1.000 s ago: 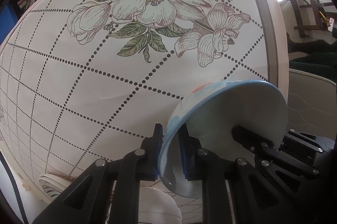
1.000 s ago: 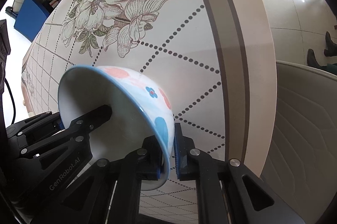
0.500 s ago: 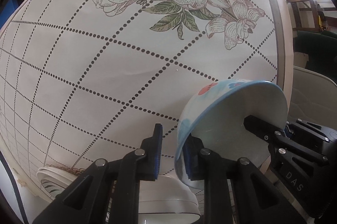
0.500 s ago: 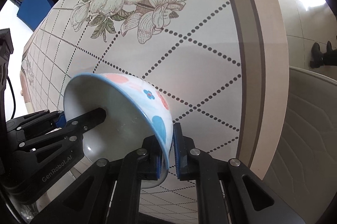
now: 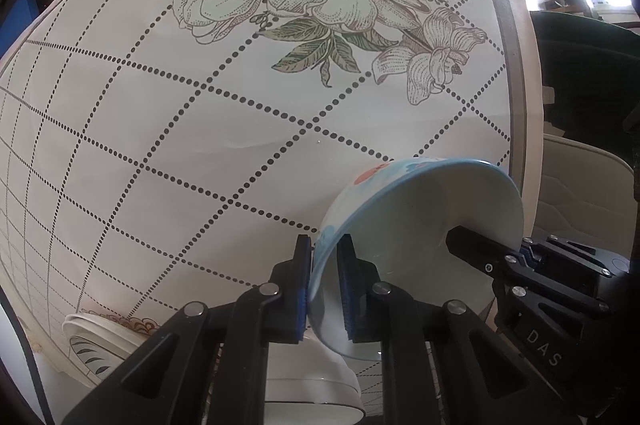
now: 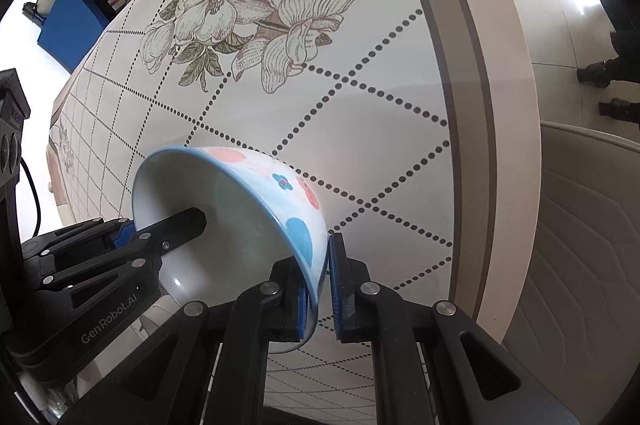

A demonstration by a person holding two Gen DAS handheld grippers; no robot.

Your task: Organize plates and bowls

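Table [image 5: 168,161] fills both views, its cloth printed with a dotted lattice and 1 big flower spray [image 5: 336,5] up at 12 o'clock; the brown border band runs down the 3 o'clock side, with a pale chair [image 6: 580,225] beyond it. Next in size, the spotted bowl [image 5: 404,249], blue-rimmed with red and blue dots outside and plain white inside, hangs tilted on its side above the cloth, mouth turned toward my left hand's side. I hold it from 2 opposite points on the rim, I judge so it cannot swing or slip. My left gripper [image 5: 326,289] has just pinched tighter, 1 pad inside the wall and 1 outside. My right gripper [image 6: 320,289] is clamped narrow on the far rim the same way. Down at 7 o'clock in the left view, a stack of white dishes [image 5: 100,345] and a white bowl [image 5: 316,385] sit low at the table edge, likely where this one belongs.
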